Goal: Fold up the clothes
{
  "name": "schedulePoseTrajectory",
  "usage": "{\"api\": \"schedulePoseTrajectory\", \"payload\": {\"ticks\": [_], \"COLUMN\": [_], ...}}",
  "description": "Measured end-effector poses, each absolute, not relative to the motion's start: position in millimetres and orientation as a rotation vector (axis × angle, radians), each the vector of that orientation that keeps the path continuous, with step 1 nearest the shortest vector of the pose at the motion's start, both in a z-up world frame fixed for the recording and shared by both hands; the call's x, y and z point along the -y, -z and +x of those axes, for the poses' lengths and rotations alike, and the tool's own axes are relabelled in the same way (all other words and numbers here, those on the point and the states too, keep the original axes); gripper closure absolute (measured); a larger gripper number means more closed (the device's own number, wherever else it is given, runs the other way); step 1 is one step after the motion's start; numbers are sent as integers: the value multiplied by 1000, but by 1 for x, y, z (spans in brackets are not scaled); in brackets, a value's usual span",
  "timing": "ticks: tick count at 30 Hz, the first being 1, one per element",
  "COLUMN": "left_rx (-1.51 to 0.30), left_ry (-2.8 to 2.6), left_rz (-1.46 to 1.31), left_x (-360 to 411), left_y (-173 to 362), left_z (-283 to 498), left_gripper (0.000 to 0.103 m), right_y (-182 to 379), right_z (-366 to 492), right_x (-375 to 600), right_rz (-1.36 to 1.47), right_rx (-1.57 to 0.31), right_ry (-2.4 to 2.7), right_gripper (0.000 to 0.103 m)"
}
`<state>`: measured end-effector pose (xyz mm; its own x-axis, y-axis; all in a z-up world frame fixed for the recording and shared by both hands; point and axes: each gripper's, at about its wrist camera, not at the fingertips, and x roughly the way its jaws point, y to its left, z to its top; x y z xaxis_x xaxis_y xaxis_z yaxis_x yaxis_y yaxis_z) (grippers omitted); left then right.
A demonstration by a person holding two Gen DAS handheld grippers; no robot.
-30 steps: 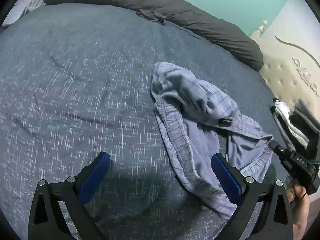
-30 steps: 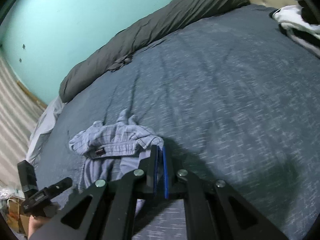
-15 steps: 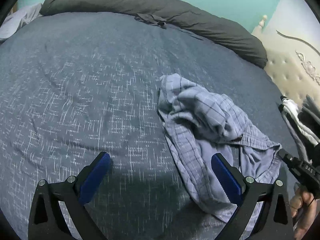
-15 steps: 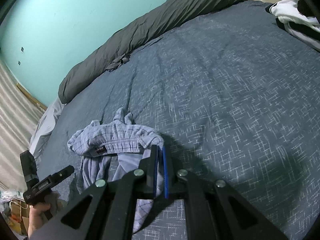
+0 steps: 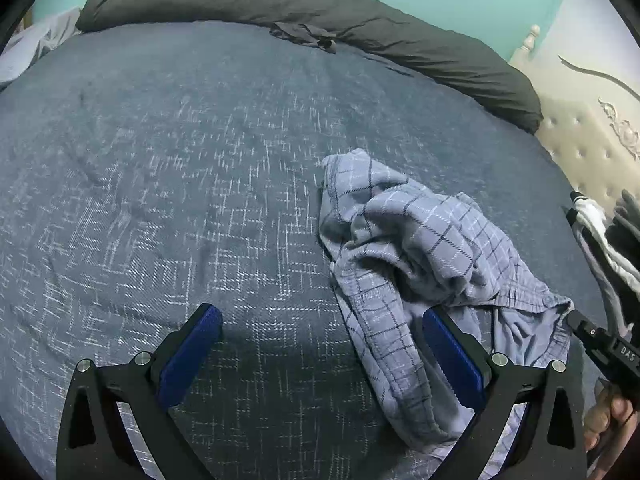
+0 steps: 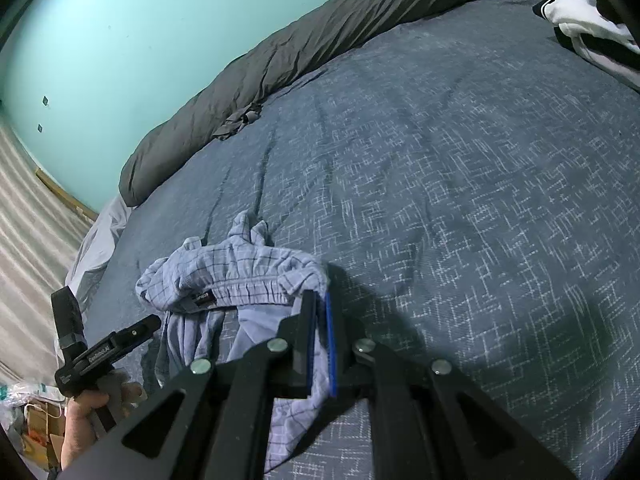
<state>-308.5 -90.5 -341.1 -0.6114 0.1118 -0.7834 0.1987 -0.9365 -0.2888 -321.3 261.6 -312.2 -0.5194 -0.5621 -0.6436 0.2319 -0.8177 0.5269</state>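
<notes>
Crumpled light-blue plaid shorts [image 5: 416,264] lie on the dark blue bedspread [image 5: 180,184]. My left gripper [image 5: 316,344] is open, low over the bed; its right finger rests against the shorts' near fold and its left finger is over bare bedspread. In the right wrist view the same plaid shorts [image 6: 240,276] sit bunched at lower left, waistband showing. My right gripper [image 6: 320,300] is shut on the waistband edge of the shorts, with cloth hanging down between and below the fingers.
A rolled dark grey duvet [image 5: 320,28] lies along the far side of the bed by the teal wall. Black-and-white clothes [image 6: 588,28] are piled near the cream tufted headboard [image 5: 588,152]. A hand [image 6: 92,412] holds the other gripper's handle at the bed's edge.
The shorts have been pulled nearer to the left gripper and their waistband has lifted and spread a little in the right gripper's hold. Both grippers kept their states.
</notes>
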Motion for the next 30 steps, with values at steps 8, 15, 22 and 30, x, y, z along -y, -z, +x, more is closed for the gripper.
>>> {"api": "schedulePoseTrajectory", "payload": {"ticks": [8,15,22,30], "left_rx": [-590,-618,-619,-618], "left_ry": [2691,2681,2679,2693], "left_rz": [1399,1412,1410,1391], "left_x": [93,94,94,95], "left_y": [351,360,364,365], "left_z": [-310,-310,-309,-307], "left_gripper": [0,0,0,0], "right_y": [312,312,311,311], "right_z": [-322,-321,-320,-322], "right_x": [-262,-262,-263,-262], "right_rz": [1185,1182,1181,1184], "right_rx": [541,552,561,565], "right_ry": [2329,2326,2325,2322], "right_gripper": [99,99,99,99]}}
